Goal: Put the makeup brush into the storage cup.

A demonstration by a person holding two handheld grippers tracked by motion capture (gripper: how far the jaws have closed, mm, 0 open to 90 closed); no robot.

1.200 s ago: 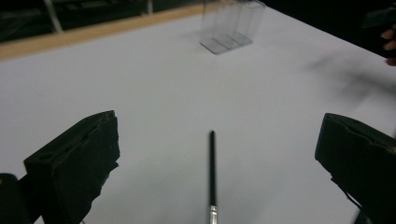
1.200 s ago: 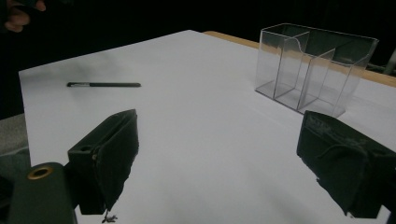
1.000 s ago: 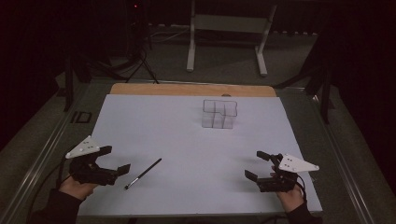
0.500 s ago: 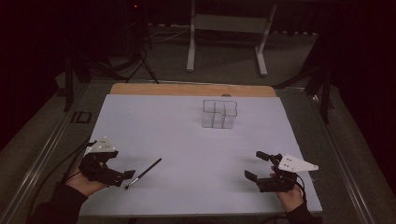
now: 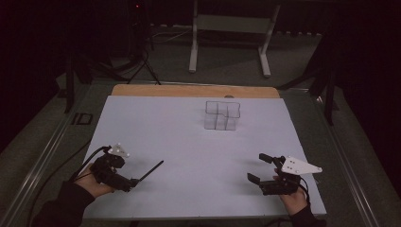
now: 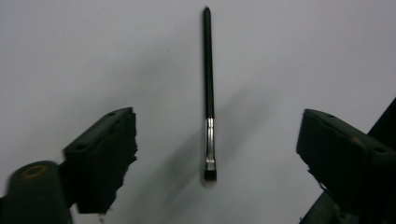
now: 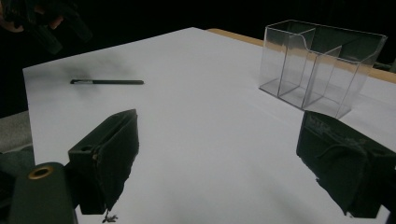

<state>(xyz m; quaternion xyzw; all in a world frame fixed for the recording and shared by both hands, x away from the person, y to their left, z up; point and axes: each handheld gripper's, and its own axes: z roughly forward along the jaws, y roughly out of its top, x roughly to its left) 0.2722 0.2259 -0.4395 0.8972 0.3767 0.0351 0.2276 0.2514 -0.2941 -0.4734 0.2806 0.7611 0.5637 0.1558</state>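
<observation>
A thin black brush [image 5: 150, 171] with a silver ferrule lies flat on the white sheet [image 5: 189, 151] at the near left. My left gripper [image 5: 130, 182] hangs over its bristle end, tilted downward. In the left gripper view the brush [image 6: 208, 93] lies lengthwise between the open jaws of the left gripper [image 6: 217, 119], bristles nearest. The jaws have just been closing a little, and neither pad touches the brush. My right gripper [image 5: 257, 167] rests open at the near right, with nothing between its jaws in the right gripper view [image 7: 219, 121].
A clear plastic organizer [image 5: 222, 115] with several compartments stands at the far middle of the sheet, ahead and to the right in the right gripper view [image 7: 317, 65]. A wooden strip [image 5: 189, 91] edges the far side. A metal stand [image 5: 229, 28] rises behind the table.
My left gripper has moved right and down over the brush's near end and tipped downward. The right gripper has stayed where it was.
</observation>
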